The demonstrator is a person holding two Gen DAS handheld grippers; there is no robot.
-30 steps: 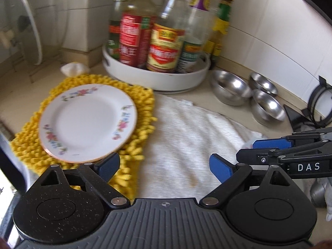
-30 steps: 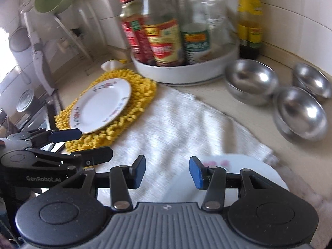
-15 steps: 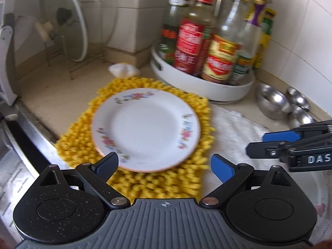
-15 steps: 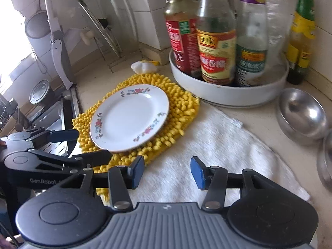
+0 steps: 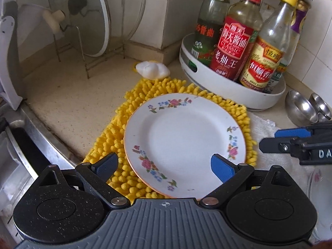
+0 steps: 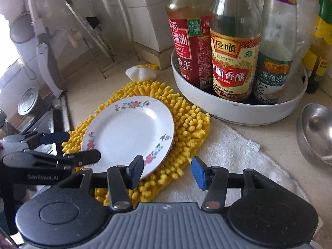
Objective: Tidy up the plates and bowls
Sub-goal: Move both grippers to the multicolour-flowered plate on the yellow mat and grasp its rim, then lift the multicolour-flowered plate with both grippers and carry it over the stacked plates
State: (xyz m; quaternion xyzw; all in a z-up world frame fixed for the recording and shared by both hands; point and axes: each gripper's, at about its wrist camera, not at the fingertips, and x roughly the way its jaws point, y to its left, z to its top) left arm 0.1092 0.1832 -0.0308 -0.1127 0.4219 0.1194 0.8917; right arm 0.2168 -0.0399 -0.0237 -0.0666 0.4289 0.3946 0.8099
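A white floral plate (image 5: 184, 143) lies flat on a yellow chenille mat (image 5: 143, 95) in the centre of the left wrist view. The left gripper (image 5: 164, 165) sits low in that frame with its blue-padded fingers (image 5: 222, 169) spread wide apart — the near rim of the plate falls between them, the right pad overlapping the plate's lower right edge and the left pad over the mat just off the plate's lower left rim. Whether either pad touches the plate cannot be told.

In the right wrist view the same plate (image 6: 128, 132) is left of centre. The right gripper (image 6: 167, 172) is also open and holding nothing; its left finger overlaps the plate's near rim, while its right finger is over the white towel (image 6: 230, 155) — the gap between them lies over the mat's edge (image 6: 186, 124).

At the upper right of both frames a round white tray (image 6: 238, 112) holds sauce bottles (image 6: 234, 47). Steel bowls (image 5: 300, 108) sit at the right edge, beyond the towel. A glass lid (image 5: 83, 20) stands in a wire rack at the upper left of the left wrist view.
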